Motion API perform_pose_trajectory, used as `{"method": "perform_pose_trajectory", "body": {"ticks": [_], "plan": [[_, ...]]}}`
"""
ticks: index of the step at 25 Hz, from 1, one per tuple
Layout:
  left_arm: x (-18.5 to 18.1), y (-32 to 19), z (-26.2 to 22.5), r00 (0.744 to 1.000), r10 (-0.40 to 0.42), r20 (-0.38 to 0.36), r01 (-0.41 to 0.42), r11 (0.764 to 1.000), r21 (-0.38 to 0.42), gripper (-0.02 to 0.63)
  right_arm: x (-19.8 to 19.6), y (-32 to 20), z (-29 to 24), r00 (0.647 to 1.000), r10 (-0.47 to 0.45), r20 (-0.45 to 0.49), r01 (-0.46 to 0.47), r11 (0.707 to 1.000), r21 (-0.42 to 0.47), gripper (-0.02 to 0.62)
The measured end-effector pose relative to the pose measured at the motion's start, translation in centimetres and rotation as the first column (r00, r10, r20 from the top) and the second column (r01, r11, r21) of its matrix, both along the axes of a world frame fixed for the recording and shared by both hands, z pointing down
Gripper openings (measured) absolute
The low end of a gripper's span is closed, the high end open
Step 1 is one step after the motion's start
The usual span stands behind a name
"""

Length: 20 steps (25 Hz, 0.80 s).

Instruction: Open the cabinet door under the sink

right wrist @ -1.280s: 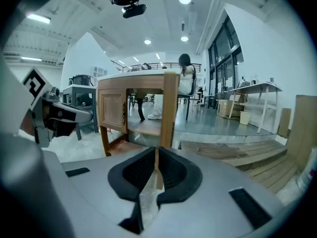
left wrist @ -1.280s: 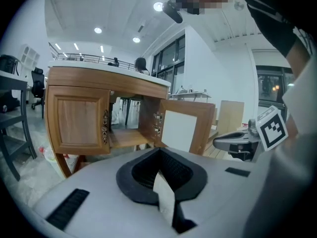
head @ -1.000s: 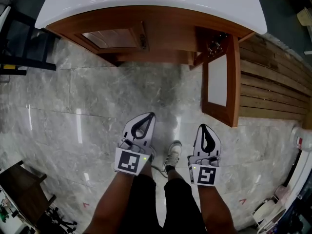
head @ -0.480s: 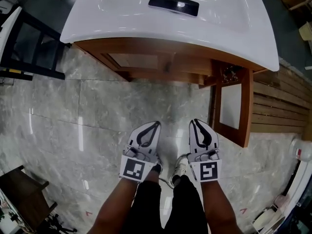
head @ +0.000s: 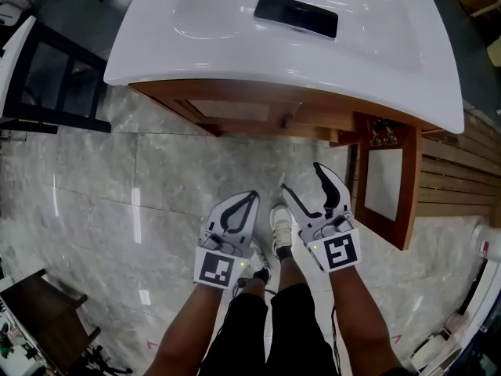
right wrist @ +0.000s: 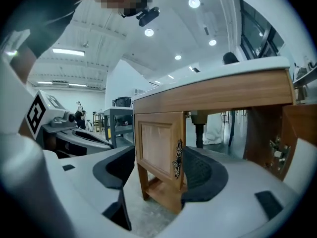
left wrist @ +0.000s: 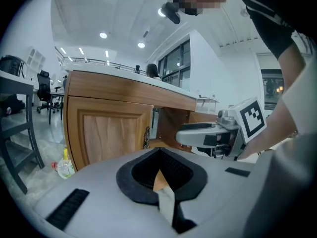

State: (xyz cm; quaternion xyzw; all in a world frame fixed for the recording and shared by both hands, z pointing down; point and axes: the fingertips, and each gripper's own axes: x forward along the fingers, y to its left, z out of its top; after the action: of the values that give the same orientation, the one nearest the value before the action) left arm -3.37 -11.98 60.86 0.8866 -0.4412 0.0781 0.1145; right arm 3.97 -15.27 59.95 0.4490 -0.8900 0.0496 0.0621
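The left gripper (left wrist: 159, 150) has its jaws pressed together at the tips, and nothing is pinched between them. The right gripper (right wrist: 161, 155) has its jaws spread apart; they have just been opening, and no thing stands between the pads. Through the gap one sees only the closed door (right wrist: 159, 148) of the cabinet, which is farther away and carries a dark ornate handle (right wrist: 177, 160) on its edge. In the head view both grippers are held side by side above the grey stone floor (head: 133, 178), in front of the cabinet and apart from it. They point toward it, and a white shoe (head: 280, 227) shows between them. The task's thing, the open door (head: 389, 186), is at the right side of the cabinet. It is swung out toward the person and stands just beside the right gripper, but I see no contact between them. Behind the opening, the right gripper view shows a drain pipe (right wrist: 199, 128) inside the cabinet. The white sink (head: 235, 49) lies on top of the wooden cabinet, with a dark flat rectangle (head: 296, 15) in its basin. A wooden slatted panel (head: 458, 182) runs along the right of the cabinet.
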Motion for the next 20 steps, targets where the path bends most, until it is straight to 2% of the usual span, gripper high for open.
{"method": "perform_pose_trajectory", "body": {"ticks": [7, 20], "plan": [[-0.8, -2.8, -1.1, 0.999, -0.046, 0.019, 0.046, 0.999, -0.003, 0.02, -1.6, -3.8, 2.3, 0.994, -0.106, -0.005, 0.105, 0.991, -0.083, 0.34], [-1.7, -6.5, -0.2, 0.992, -0.118, 0.04, 0.119, 0.993, -0.015, 0.02, -3.3, -11.8, 4.8, 0.977, -0.214, -0.003, 0.212, 0.97, -0.122, 0.385]]}}
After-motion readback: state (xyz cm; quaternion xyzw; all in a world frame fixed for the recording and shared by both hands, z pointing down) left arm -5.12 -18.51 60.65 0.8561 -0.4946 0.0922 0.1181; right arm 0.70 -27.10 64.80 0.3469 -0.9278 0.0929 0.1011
